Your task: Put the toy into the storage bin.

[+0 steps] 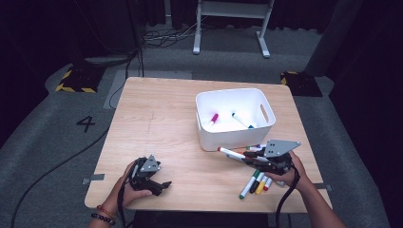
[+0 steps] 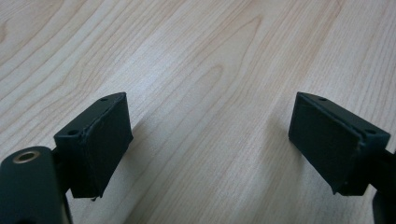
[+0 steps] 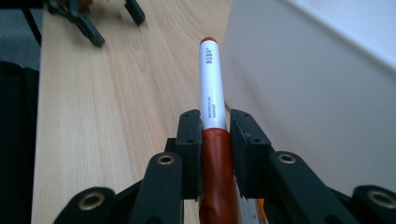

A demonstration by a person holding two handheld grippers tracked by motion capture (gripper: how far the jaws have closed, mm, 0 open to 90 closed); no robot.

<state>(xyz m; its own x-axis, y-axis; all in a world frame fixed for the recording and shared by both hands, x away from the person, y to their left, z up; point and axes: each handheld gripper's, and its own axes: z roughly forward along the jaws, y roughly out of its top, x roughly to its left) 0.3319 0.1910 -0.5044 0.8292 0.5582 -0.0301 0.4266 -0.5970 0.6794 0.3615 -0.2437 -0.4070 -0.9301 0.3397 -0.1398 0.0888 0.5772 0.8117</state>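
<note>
Your light wooden table [image 1: 166, 123] stands on a grey floor in a dark room. At the left, near the front edge, your left gripper [image 1: 160, 185] rests low on the wood with its jaws wide apart and nothing between them. Toward the right stands a white plastic bin [image 1: 237, 140] with a pink marker [image 1: 213, 119] and a blue marker [image 1: 240, 119] inside. Just in front of the bin, your right gripper [image 3: 216, 140] squeezes a red-capped white marker [image 3: 212, 93], which points left along the bin's front wall, above the table. Beside that hand, a small bunch of coloured markers [image 1: 255, 184] lies on the wood.
</note>
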